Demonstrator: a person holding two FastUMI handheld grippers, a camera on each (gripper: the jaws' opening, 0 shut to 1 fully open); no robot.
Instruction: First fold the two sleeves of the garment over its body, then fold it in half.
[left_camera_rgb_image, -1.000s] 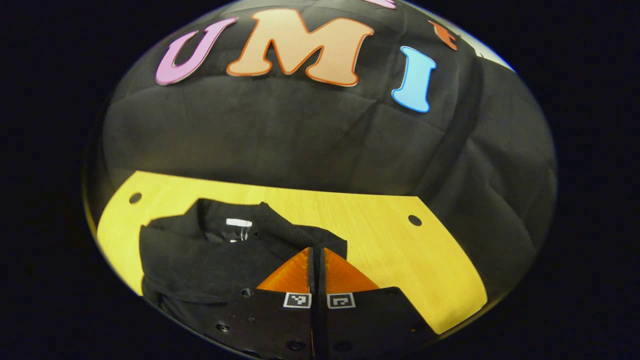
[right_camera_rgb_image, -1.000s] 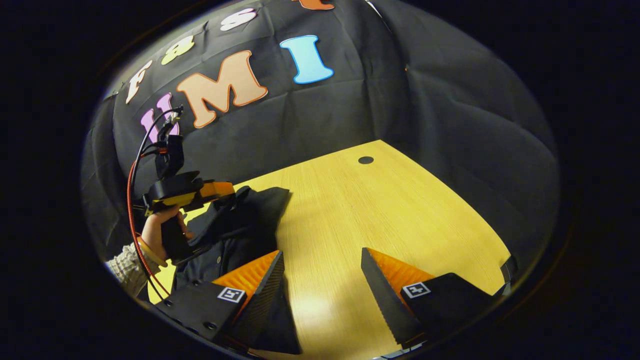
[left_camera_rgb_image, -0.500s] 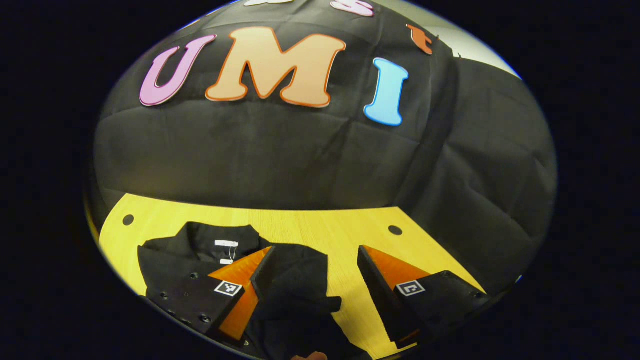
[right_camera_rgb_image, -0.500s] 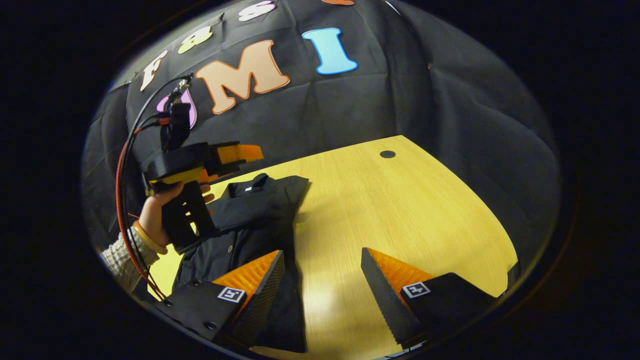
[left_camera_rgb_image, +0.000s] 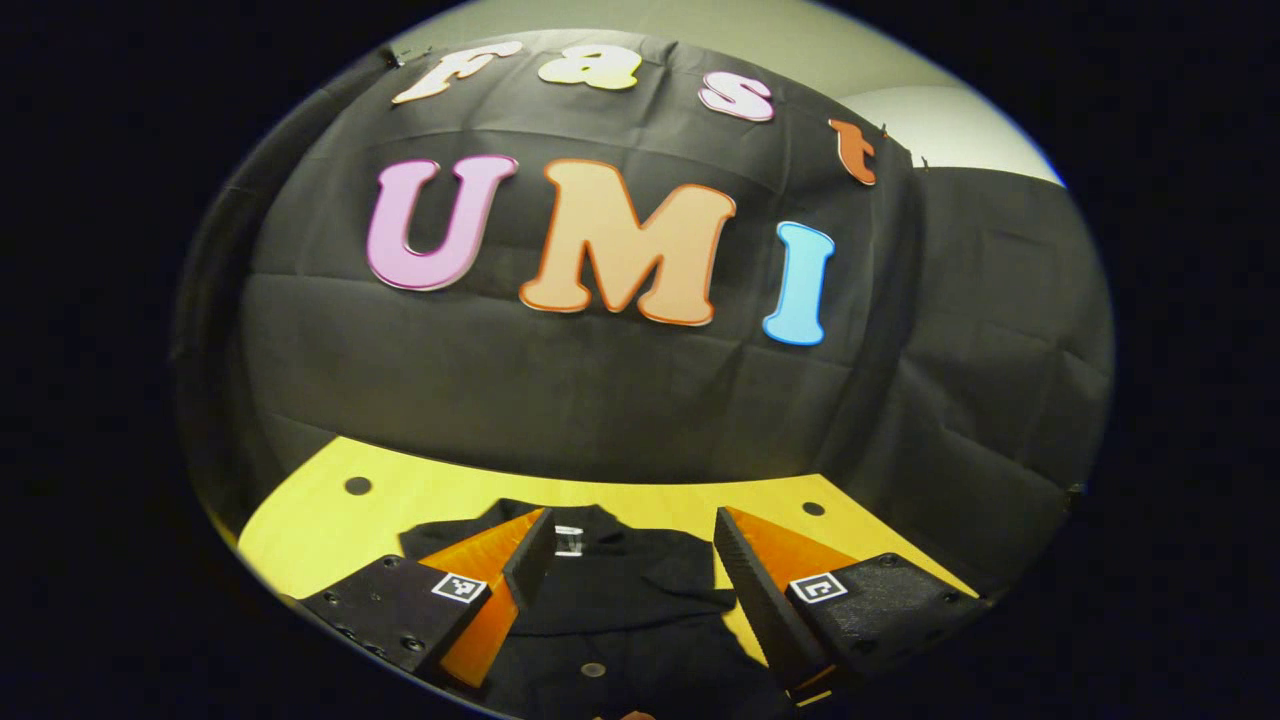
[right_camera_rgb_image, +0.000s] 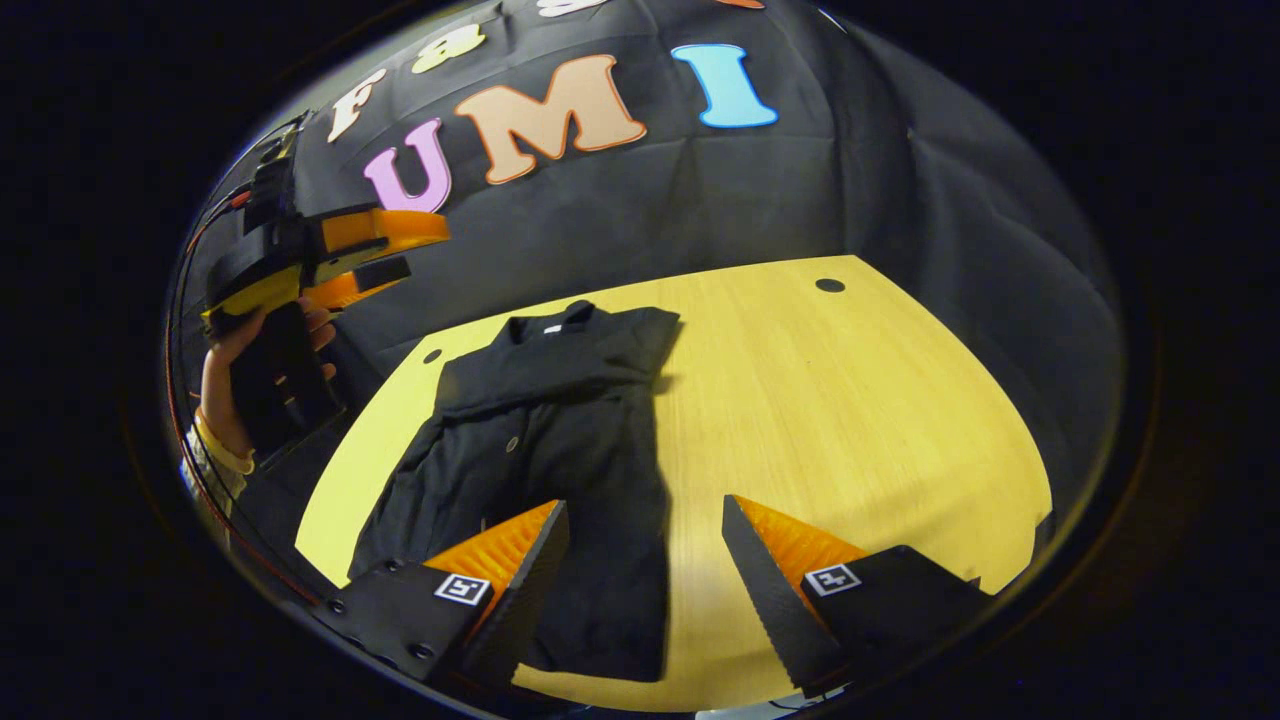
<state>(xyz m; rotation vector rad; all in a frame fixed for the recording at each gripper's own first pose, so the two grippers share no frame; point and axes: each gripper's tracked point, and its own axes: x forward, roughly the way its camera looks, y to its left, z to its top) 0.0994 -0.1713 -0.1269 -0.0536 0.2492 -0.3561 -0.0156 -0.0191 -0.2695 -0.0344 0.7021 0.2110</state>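
**Caller:** Up came your left gripper (right_camera_rgb_image: 385, 250) in that last second. It had been pinched together low on the cloth, then it let go and lifted high off to the side, fingers apart and holding nothing.

**Analyst:** Right, and your own hand (right_camera_rgb_image: 225, 370) carried it well clear of the garment (right_camera_rgb_image: 545, 450). You parked it up there, I'd say, so the fold you had just laid down wasn't dragged back open.

**Caller:** What about your right gripper (right_camera_rgb_image: 645, 590)?

**Analyst:** It hovered with its fingers wide apart and empty, low over the near end of the garment. One finger sat above the hem, the other above bare table (right_camera_rgb_image: 850, 430). That looked to me like you lining up for the halving fold.

**Caller:** Where did the shirt lie?

**Analyst:** Flat on the table, toward its left part. From your left gripper's (left_camera_rgb_image: 625, 590) view it sat straight ahead and below, framed between the open fingers.

**Caller:** And which way did it point?

**Analyst:** The collar (right_camera_rgb_image: 560, 322) pointed to the far edge, by the cloth wall (right_camera_rgb_image: 700, 190), and the hem lay nearest you. Its long axis ran from you toward that wall, a narrow strip with one sleeve (right_camera_rgb_image: 555, 372) crossing the chest. The other sleeve I couldn't make out for certain.
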